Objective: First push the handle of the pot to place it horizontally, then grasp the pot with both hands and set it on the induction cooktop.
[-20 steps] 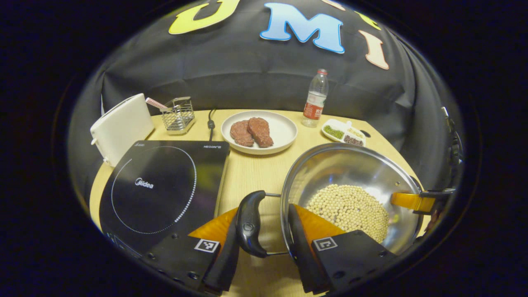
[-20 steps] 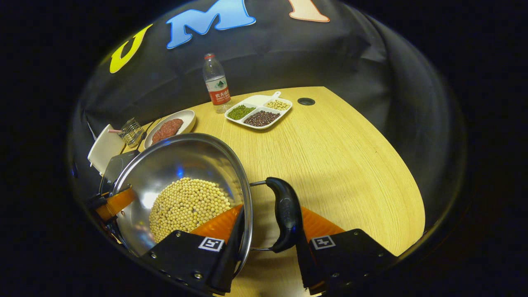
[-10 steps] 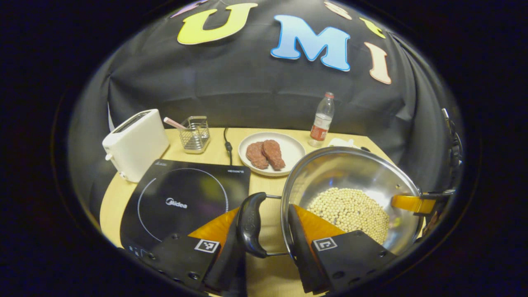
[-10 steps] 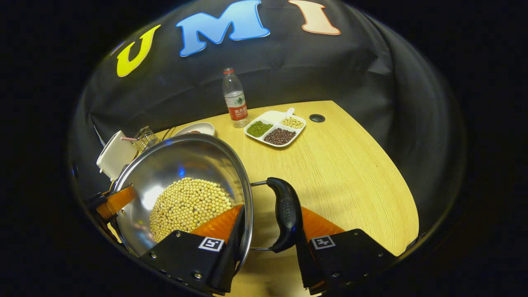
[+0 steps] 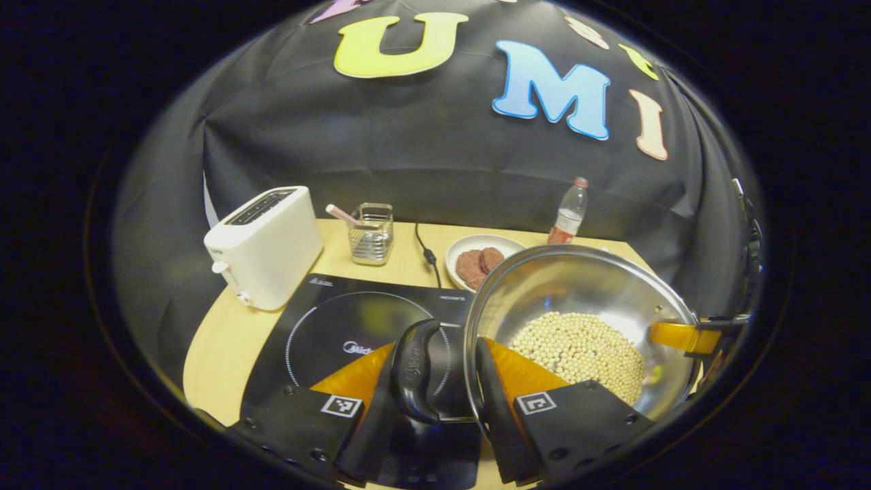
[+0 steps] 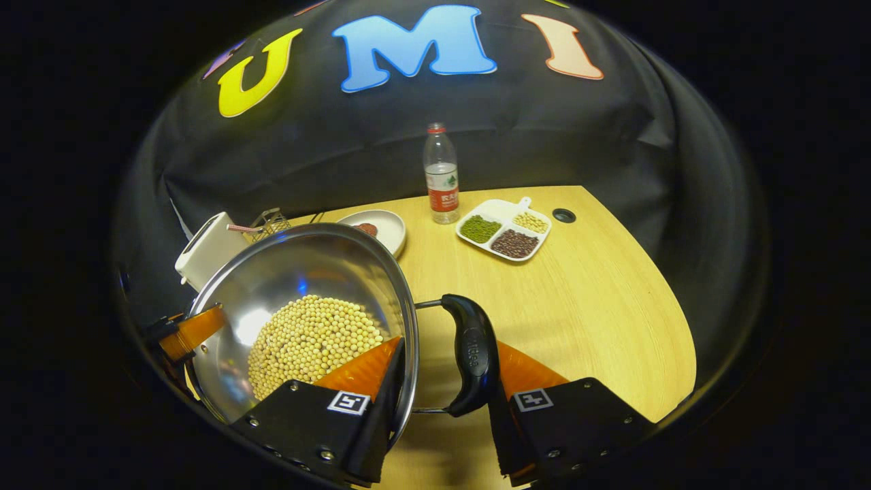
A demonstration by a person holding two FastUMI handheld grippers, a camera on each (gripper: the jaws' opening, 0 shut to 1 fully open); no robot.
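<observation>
pot [image 5: 578, 299] | carried leftward, handle now over cooktop [image 5: 326, 327] | both grippers clamped

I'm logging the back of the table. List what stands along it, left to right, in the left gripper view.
toaster → wire holder → plate of meat → water bottle

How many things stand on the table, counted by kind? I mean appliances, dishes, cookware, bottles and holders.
Appliances: 2, toaster and induction cooktop
Dishes: 2, meat plate and divided bean tray
Cookware: 1, pot
Bottles: 1, water bottle
Holders: 1, wire basket
Total: 7
</observation>
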